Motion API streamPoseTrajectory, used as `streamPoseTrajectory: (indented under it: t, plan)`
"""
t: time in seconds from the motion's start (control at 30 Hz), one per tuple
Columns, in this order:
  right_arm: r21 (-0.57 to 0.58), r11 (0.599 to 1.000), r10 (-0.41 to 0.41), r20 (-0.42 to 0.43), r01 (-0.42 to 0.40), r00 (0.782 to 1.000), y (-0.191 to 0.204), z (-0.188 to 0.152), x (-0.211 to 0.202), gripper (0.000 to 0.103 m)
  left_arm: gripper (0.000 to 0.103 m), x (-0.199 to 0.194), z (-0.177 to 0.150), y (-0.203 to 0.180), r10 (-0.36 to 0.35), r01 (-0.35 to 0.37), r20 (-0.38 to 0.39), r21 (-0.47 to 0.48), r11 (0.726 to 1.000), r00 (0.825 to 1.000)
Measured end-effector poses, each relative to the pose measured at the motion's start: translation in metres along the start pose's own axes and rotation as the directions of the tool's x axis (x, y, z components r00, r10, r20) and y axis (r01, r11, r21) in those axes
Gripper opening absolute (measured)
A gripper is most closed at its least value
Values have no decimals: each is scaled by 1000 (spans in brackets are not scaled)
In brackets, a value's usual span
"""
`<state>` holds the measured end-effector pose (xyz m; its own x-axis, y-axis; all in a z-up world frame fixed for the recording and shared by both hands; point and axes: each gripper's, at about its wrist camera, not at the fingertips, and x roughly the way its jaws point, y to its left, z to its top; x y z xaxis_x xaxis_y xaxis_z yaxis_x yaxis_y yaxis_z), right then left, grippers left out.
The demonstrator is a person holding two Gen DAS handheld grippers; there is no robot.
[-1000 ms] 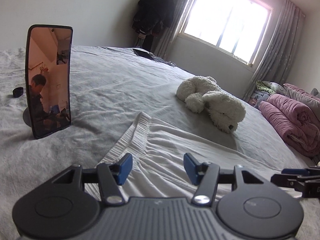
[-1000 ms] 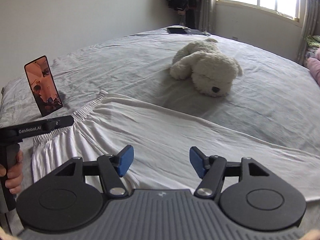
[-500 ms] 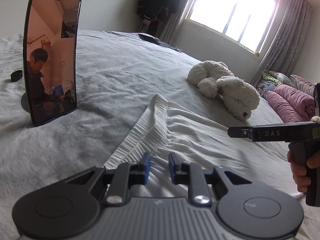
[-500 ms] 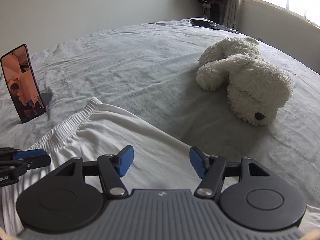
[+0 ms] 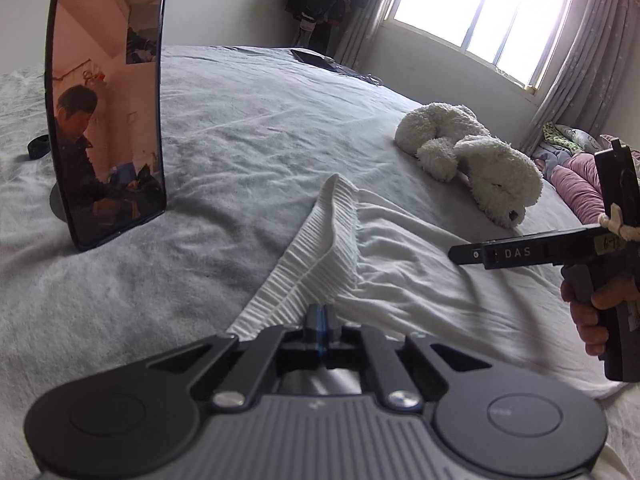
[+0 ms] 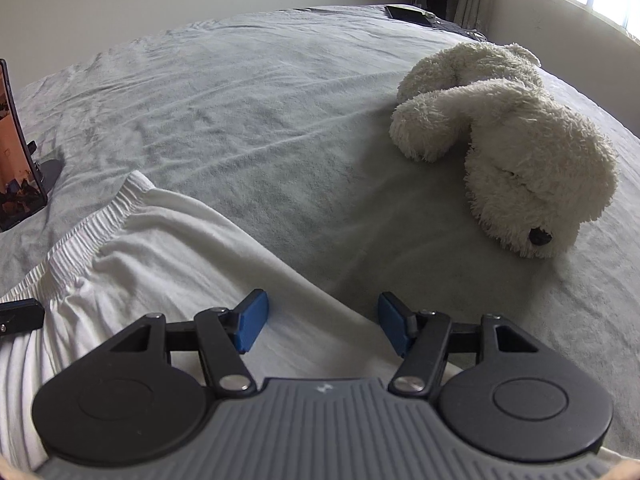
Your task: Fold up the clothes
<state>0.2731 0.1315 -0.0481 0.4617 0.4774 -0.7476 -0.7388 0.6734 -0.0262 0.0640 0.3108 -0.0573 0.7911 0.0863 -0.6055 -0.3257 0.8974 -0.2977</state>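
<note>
A: On the grey bed (image 6: 280, 92), where's the garment?

B: The white garment (image 5: 400, 272) lies spread flat, its ribbed waistband (image 5: 308, 260) toward the propped phone (image 5: 106, 108), with the plush dog (image 6: 516, 148) near its far edge.

A: And each claw?

B: The left claw (image 5: 321, 320) is clenched on the waistband edge. The right claw (image 6: 319, 322) is closing, pads apart, with cloth lying between them but not pinched.

A: How will it handle?

B: Light, soft and limp, I'd judge; it'll sag between grips. The elastic band is the firmest hold, so take the second grip along an edge.
</note>
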Motion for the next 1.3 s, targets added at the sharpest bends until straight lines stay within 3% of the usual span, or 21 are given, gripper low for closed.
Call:
streamPoseTrajectory:
  t: [0.1,0.2,0.63,0.8,1.07,1.3]
  plan:
    - [13,999,29,-6,-29,1000,5,2,-2,35,3,0,1,2,-8,8,-7,-7,1000,1000]
    - [11,999,40,-16,-40,999,14,4,-7,5,3,1,1,3,-14,14,-11,-4,1000,1000]
    - [-30,999,18,79,-16,997,56,11,-110,3,3,3,6,13,-51,48,-41,-90,995,998]
    - [-50,999,25,63,-22,998,86,-2,-141,3,3,4,7,17,-67,60,-50,-133,989,996]
    - [-67,993,98,8,-97,995,131,-43,-162,3,3,6,9,33,-128,108,-68,-245,964,989]
    - [10,988,157,-84,-157,984,149,-88,-130,3,3,7,9,40,-167,138,-76,-293,946,983]
